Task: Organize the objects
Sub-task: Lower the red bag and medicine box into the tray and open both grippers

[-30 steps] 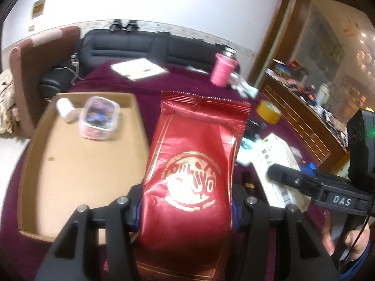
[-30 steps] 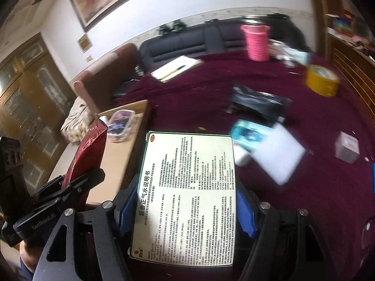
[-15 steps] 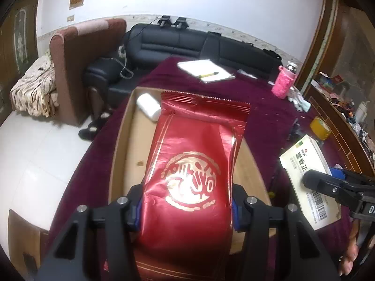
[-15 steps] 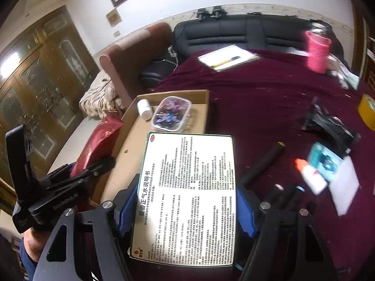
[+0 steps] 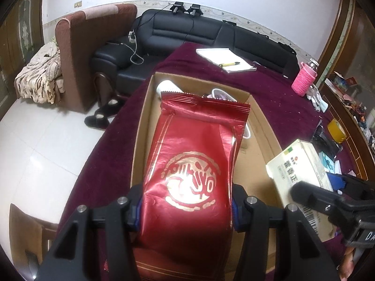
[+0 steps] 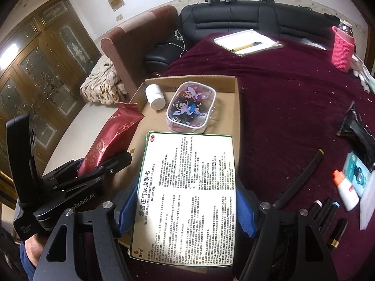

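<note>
My left gripper (image 5: 186,201) is shut on a red foil bag (image 5: 194,164) with a gold emblem and holds it over the near left part of a shallow cardboard tray (image 5: 262,117). The bag also shows in the right wrist view (image 6: 105,140). My right gripper (image 6: 185,213) is shut on a white medicine box (image 6: 189,187) with printed text, held over the tray's near right corner (image 6: 235,107). That box shows in the left wrist view (image 5: 297,166). Inside the tray lie a white pill bottle (image 6: 154,96) and a clear cartoon pouch (image 6: 191,106).
On the maroon tablecloth (image 6: 281,93) lie a notepad with a pen (image 6: 248,42), a pink-sleeved bottle (image 6: 342,46), a black bag (image 6: 356,126), a black tube (image 6: 302,178), a glue bottle (image 6: 346,190), several pens (image 6: 328,213) and yellow tape (image 5: 336,130). A black sofa (image 5: 211,32) stands behind.
Both grippers have moved left over the tray with their loads. The red bag now hangs over the tray's near left side and the medicine box over its near right corner.
</note>
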Tool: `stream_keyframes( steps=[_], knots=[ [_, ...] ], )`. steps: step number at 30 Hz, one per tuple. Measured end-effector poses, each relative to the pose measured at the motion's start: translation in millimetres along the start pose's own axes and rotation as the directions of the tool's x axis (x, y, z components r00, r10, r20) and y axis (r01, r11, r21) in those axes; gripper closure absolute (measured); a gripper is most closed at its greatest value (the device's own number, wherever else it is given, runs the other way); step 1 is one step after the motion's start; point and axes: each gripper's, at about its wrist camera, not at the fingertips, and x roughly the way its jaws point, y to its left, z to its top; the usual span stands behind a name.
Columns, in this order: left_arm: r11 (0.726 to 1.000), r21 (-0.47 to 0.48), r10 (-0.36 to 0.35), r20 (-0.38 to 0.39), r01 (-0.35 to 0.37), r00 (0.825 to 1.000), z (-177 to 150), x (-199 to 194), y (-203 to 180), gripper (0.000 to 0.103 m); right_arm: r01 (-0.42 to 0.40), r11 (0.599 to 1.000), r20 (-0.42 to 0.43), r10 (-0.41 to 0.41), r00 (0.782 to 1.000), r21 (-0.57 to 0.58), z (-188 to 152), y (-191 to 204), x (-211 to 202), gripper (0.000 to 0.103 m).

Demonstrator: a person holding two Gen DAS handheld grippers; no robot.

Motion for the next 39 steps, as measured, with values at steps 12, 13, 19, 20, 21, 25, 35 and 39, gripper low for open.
stream_keyframes(
  steps=[12, 13, 19, 20, 21, 25, 35, 39],
  knots=[
    [0.999, -0.036, 0.027, -0.098, -0.03, 0.995, 24.1, 37.5, 4.6, 0.05, 0.036, 0.998, -0.062, -0.033, 0.998, 0.05, 15.1, -1.7, 45.4, 0.026],
    [0.999, -0.042, 0.031, -0.103, -0.035, 0.994, 24.7, 38.9, 4.8, 0.05, 0.038, 0.998, -0.071, -0.034, 0.997, 0.05, 14.6, -1.8, 48.9, 0.026],
    [0.998, -0.029, 0.052, -0.123, -0.056, 0.991, 23.2, 42.6, 2.8, 0.05, 0.083, 0.995, -0.059, -0.08, 0.995, 0.048, 17.9, -4.3, 52.1, 0.026],
    [0.998, -0.032, 0.051, -0.129, -0.055, 0.99, 24.8, 45.4, 2.8, 0.049, 0.089, 0.995, -0.051, -0.086, 0.995, 0.053, 19.4, -5.5, 51.9, 0.026],
    [0.998, -0.034, 0.051, -0.133, -0.056, 0.99, 26.4, 47.7, 2.8, 0.049, 0.09, 0.994, -0.044, -0.087, 0.995, 0.058, 21.6, -6.7, 52.4, 0.026],
    [0.996, -0.088, 0.019, -0.12, -0.03, 0.993, 38.9, 58.5, 7.7, 0.049, 0.099, 0.993, 0.003, -0.1, 0.995, 0.065, 32.1, -11.5, 58.3, 0.026],
    [0.985, -0.166, -0.065, -0.081, 0.05, 0.995, 53.9, 63.4, 15.6, 0.04, 0.107, 0.994, 0.014, -0.108, 0.994, 0.036, 45.5, -13.6, 69.9, 0.024],
    [0.979, -0.185, -0.101, -0.065, 0.088, 0.993, 54.4, 56.2, 21.1, 0.036, 0.088, 0.995, 0.0, -0.088, 0.996, 0.039, 48.9, -17.7, 60.1, 0.024]
  ],
)
